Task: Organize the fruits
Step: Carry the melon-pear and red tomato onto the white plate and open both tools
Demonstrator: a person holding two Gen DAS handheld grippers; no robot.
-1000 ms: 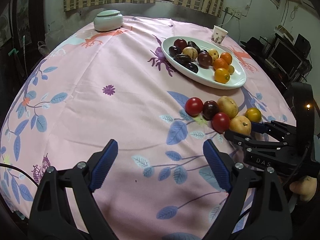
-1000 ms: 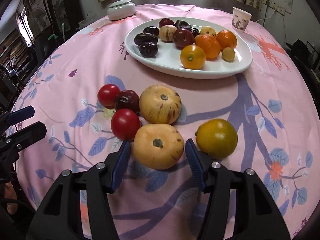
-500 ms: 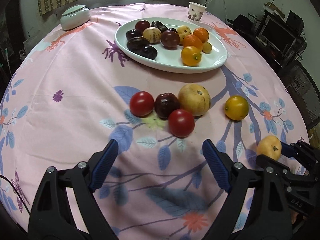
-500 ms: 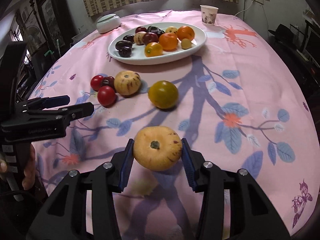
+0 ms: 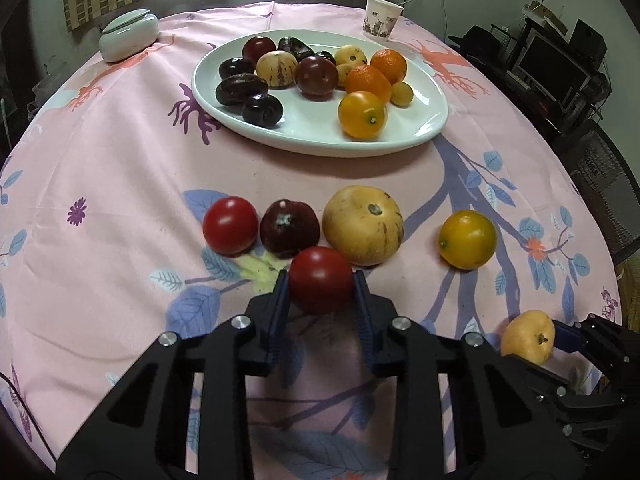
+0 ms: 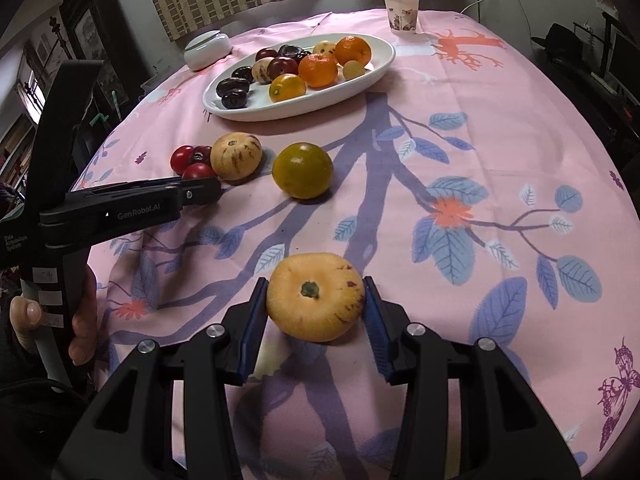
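My left gripper (image 5: 321, 285) is shut on a red tomato (image 5: 320, 278) on the pink cloth. Just beyond it lie a second red tomato (image 5: 230, 225), a dark plum (image 5: 289, 229), a striped yellow melon (image 5: 362, 225) and a yellow-green citrus (image 5: 467, 239). My right gripper (image 6: 315, 304) is shut on another yellow melon (image 6: 316, 302), held above the cloth nearer the front; that melon (image 5: 528, 342) shows at the lower right of the left wrist view. A white oval plate (image 5: 416, 128) farther back holds several plums, oranges and small melons.
A paper cup (image 5: 382, 18) stands behind the plate and a white lidded dish (image 5: 128, 34) at the back left. A person's hand (image 6: 82, 320) grips the left gripper's handle. Dark furniture and a monitor lie past the round table's right edge.
My left gripper moved in toward the loose fruit and closed on the red tomato. My right gripper carried the melon back from the group and has since held still.
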